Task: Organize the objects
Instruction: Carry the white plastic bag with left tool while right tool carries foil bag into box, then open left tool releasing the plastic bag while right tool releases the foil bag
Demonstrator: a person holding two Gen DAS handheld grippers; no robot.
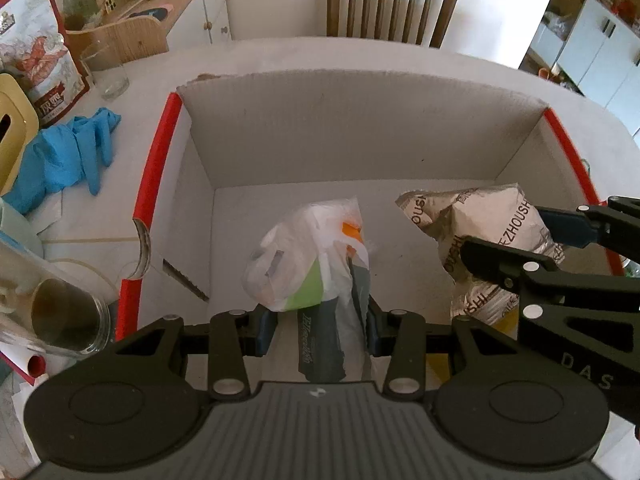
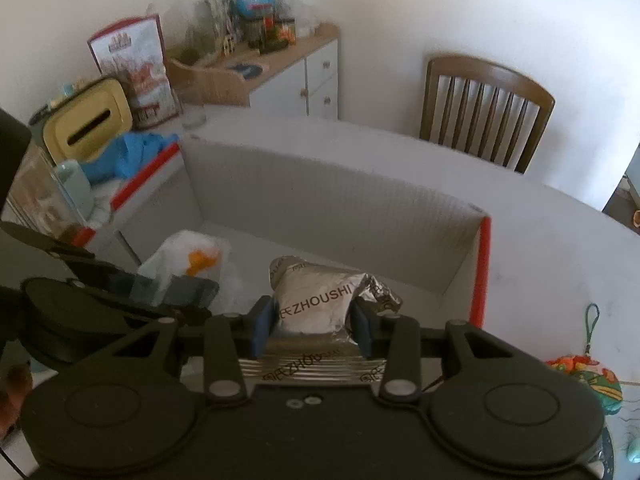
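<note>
An open white cardboard box [image 1: 320, 136] with red edges stands on the table; it also shows in the right wrist view [image 2: 320, 208]. My left gripper [image 1: 318, 330] is shut on a white plastic bag [image 1: 304, 256] with green, orange and dark items inside, held inside the box over its floor. My right gripper [image 2: 314, 324] is shut on a silver foil packet [image 2: 316, 300] printed ZHOUSHI, inside the box to the right of the bag. The packet [image 1: 480, 224] and right gripper [image 1: 520, 240] also show in the left wrist view. The bag [image 2: 192, 260] shows in the right wrist view.
Left of the box lie blue gloves [image 1: 64, 152], a drinking glass [image 1: 106, 72], a red snack bag [image 1: 36, 52], a yellow tissue box [image 2: 86, 124] and a jar [image 1: 68, 316]. A wooden chair [image 1: 390, 0] stands behind the table. A colourful pouch [image 2: 588, 380] lies at right.
</note>
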